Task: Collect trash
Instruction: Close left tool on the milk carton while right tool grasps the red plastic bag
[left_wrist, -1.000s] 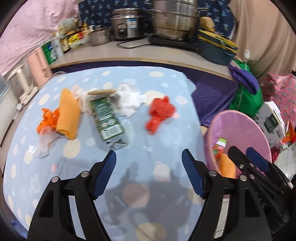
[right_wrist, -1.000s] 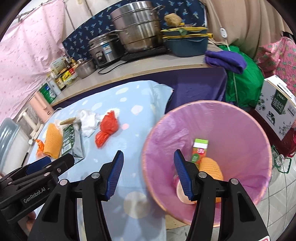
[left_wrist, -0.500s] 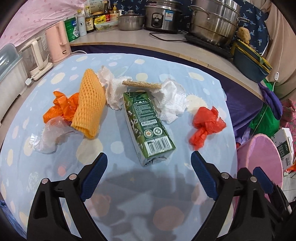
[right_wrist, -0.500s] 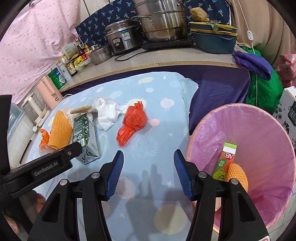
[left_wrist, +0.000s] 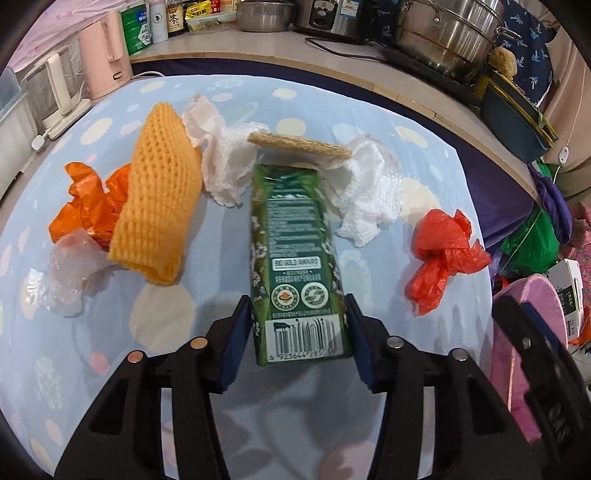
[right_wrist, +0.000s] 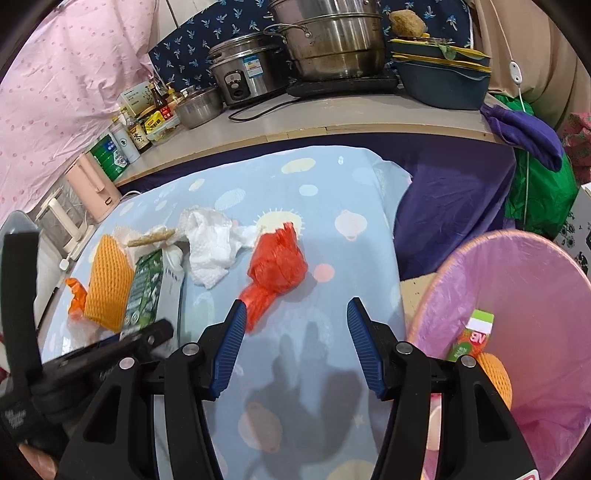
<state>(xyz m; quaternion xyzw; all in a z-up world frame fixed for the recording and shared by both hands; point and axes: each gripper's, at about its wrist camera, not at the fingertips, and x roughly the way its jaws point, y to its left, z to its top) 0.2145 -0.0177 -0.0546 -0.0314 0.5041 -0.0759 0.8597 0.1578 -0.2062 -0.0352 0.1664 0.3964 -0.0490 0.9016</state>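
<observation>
Now the left gripper (left_wrist: 299, 332), angled steeply down at the table, has just closed its jaws on the green carton (left_wrist: 295, 258). Beside it, the right gripper (right_wrist: 295, 343) hovers with jaws apart and empty near the red bag (right_wrist: 275, 271).

On the table (left_wrist: 332, 122) I count one green carton (left_wrist: 295, 254), one yellow foam net (left_wrist: 157, 206), two crumpled white tissues (left_wrist: 221, 162), the second (left_wrist: 369, 195) on the carton's other side, one flat biscuit (left_wrist: 299, 145), one orange bag (left_wrist: 88, 206), one clear bag (left_wrist: 70, 273) and one red bag (left_wrist: 443, 254). That makes eight pieces of trash on the cloth. There is one pink bin (right_wrist: 517, 302), and in it one small carton (right_wrist: 471, 336) and one more foam net (right_wrist: 495, 373). On the counter stand two steel pots (right_wrist: 332, 37), the smaller (right_wrist: 247, 70) beside it, and one steel bowl (right_wrist: 199, 107).
</observation>
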